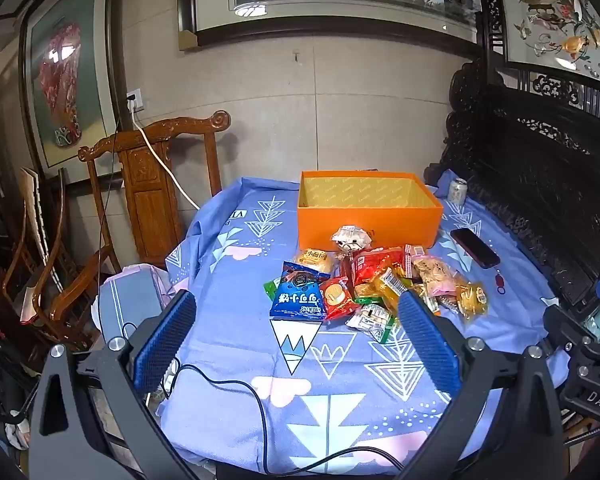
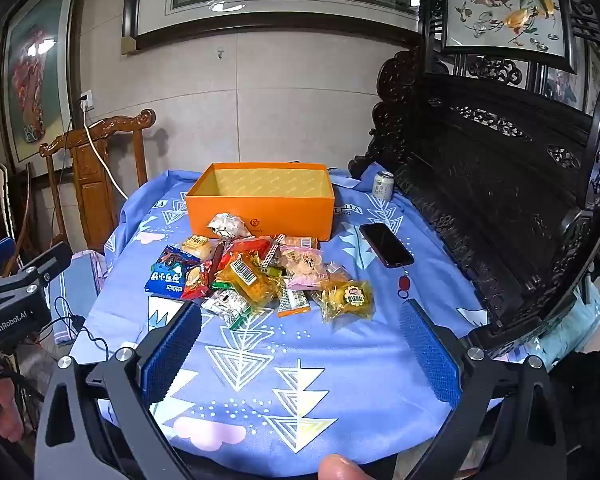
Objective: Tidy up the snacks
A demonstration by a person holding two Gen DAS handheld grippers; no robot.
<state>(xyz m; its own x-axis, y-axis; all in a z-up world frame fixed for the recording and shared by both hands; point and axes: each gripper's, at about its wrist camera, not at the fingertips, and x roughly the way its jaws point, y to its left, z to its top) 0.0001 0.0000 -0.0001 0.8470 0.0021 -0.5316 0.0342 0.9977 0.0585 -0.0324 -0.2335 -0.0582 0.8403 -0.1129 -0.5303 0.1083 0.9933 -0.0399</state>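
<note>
An open orange box [image 1: 368, 220] [image 2: 260, 210] stands at the back of the blue-clothed table [image 1: 236, 360] [image 2: 340, 360], and no snack shows inside it. A pile of wrapped snacks lies in front of it: a blue packet [image 1: 299, 296] [image 2: 168, 276], a red packet [image 1: 376, 262], a yellow packet [image 2: 348, 300], a pink packet [image 2: 304, 266] and a white one [image 1: 350, 237] against the box. My left gripper [image 1: 296, 340] is open, short of the pile. My right gripper [image 2: 300, 352] is open and empty, nearer the front edge.
A dark phone [image 1: 474, 247] [image 2: 385, 245] with a red tag lies right of the pile. A drink can [image 1: 457, 190] [image 2: 383, 185] stands at the back right. A carved dark bench [image 2: 500, 184] is to the right, a wooden chair [image 1: 152, 184] to the left. A black cable [image 1: 236, 384] crosses the near cloth.
</note>
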